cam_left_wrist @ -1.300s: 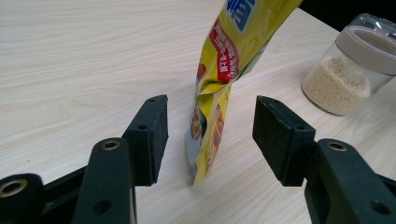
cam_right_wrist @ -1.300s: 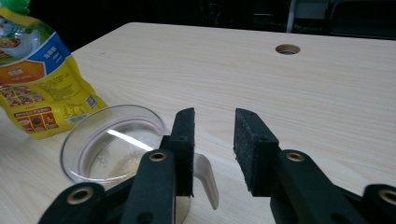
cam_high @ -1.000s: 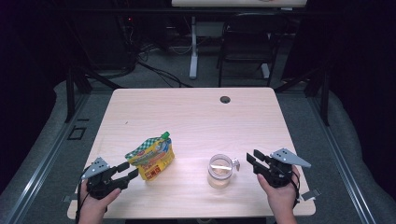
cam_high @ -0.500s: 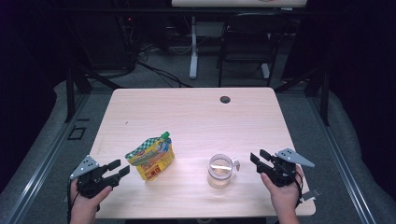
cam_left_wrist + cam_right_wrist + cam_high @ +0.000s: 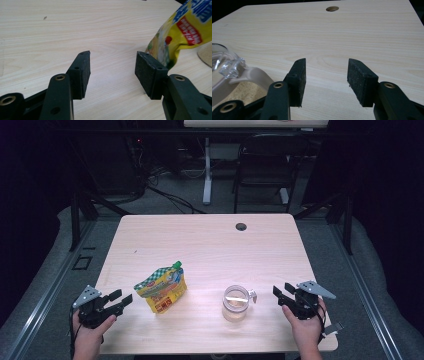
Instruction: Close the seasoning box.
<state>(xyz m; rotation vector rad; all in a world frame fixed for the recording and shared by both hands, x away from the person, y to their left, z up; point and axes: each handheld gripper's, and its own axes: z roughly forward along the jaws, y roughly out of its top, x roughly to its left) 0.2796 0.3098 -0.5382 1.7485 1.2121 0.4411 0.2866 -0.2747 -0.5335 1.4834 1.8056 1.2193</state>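
A yellow and green snack pouch (image 5: pixel 161 288) with a green cap stands on the light wooden table (image 5: pixel 210 245), left of centre. To its right stands a clear glass jar (image 5: pixel 236 302) with a small handle. My left gripper (image 5: pixel 121 298) rests low at the front left, open and empty, a short way left of the pouch (image 5: pixel 185 30). At the front right my right gripper (image 5: pixel 283 291) is open and empty; its jaws have just been opening, with nothing between them. The jar (image 5: pixel 227 72) lies just left of that gripper (image 5: pixel 325 75).
A round cable hole (image 5: pixel 241 226) sits near the table's far edge. A dark chair (image 5: pixel 265 165) and a desk leg stand behind the table. Metal floor rails run along both sides.
My left hand has drawn back left, away from the pouch. The right hand has sunk a little toward the table, and its jaws have spread wider.
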